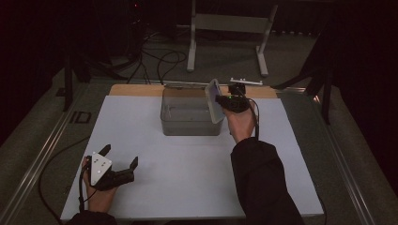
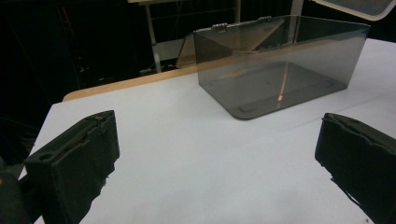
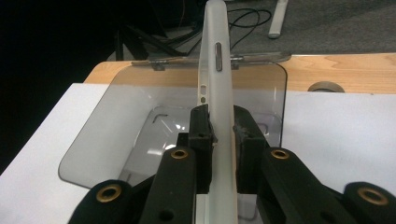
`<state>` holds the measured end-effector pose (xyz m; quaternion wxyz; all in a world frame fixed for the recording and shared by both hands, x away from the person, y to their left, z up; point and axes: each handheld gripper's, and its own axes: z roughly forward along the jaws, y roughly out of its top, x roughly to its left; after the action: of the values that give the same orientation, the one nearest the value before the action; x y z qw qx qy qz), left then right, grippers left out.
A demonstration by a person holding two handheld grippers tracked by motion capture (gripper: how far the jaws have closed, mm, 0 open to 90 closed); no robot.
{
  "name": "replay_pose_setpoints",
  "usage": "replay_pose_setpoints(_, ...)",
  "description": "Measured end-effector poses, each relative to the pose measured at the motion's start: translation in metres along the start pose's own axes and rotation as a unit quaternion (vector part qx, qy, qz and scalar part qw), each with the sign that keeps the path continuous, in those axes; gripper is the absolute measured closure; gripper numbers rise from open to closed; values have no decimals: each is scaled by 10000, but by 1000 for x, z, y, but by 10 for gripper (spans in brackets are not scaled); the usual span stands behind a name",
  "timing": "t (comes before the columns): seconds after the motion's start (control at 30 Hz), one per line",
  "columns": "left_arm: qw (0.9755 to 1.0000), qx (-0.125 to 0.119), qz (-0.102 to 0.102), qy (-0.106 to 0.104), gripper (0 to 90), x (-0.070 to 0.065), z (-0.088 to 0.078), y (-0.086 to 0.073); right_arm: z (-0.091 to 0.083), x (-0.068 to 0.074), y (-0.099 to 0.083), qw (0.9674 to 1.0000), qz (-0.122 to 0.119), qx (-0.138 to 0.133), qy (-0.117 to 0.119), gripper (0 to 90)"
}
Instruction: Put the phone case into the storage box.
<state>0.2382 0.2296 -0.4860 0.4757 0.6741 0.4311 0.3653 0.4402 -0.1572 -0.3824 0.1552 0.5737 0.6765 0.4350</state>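
Note:
A smoky clear plastic box (image 1: pixel 190 117) stands open at the back middle of the white table sheet (image 1: pixel 187 173), its hinged lid laid back. My right gripper (image 1: pixel 224 101) is shut on a translucent white phone case (image 1: pixel 215 99), held on edge above the box's right wall. In the right gripper view the phone case (image 3: pixel 215 70) rises between the black pads (image 3: pixel 201 126), over the box (image 3: pixel 154 130). My left gripper (image 1: pixel 121 157) rests open at the front left, nothing between its jaws. The left gripper view has the box (image 2: pixel 280 65) ahead, beyond the wide-apart fingers (image 2: pixel 79 158).
A wooden table edge (image 1: pixel 136 89) runs behind the sheet. A grey metal stand (image 1: pixel 225 28) and loose cables (image 1: pixel 164 61) lie on the floor beyond. A round hole (image 3: pixel 325 87) shows in the wood to the right of the box.

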Motion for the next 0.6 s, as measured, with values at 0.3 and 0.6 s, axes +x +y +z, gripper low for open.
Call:
replay_pose_setpoints(0.3,10000,-6,-8,1,6,-1,0,0,8,-1,2,9999,48,-17,-116,808)
replay_pose_setpoints(0.6,10000,-15,-26,10,6,0,-1,0,13,6,8,9998,3,-42,-172,808)
